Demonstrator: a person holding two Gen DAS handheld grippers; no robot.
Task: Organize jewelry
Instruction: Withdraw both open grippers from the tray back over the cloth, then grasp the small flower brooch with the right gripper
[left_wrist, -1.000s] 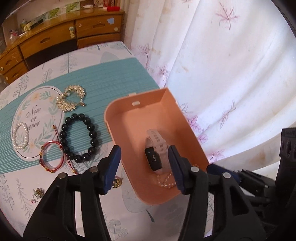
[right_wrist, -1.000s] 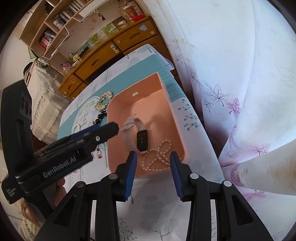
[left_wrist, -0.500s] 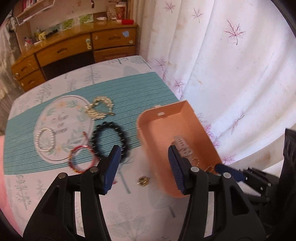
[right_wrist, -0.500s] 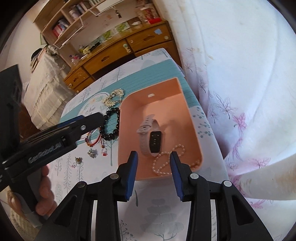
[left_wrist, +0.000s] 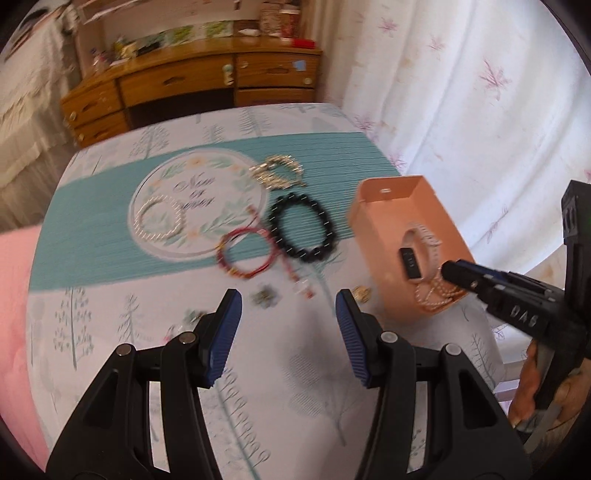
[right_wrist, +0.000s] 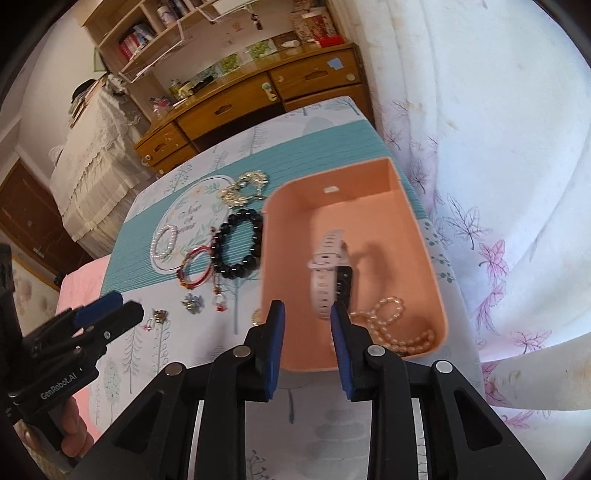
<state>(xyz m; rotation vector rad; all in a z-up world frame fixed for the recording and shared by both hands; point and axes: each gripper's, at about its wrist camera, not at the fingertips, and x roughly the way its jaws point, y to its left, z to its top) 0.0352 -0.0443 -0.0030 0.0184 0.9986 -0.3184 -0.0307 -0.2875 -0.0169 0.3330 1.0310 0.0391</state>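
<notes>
A peach box stands at the table's right edge. It holds a pale pink watch and a pearl necklace. Left of it lie a black bead bracelet, a red bracelet, a pearl bracelet, a gold chain and small earrings. My left gripper is open and empty over the table, near the earrings. My right gripper is open and empty at the box's near wall.
A teal runner with a round printed mat crosses the tablecloth. A wooden dresser stands behind the table. A white flowered curtain hangs close along the right edge. A pink cloth lies at the left.
My left gripper has swung left, away from over the box, and now looks at the loose jewelry on the table. My right gripper has stayed near the box's front wall.
</notes>
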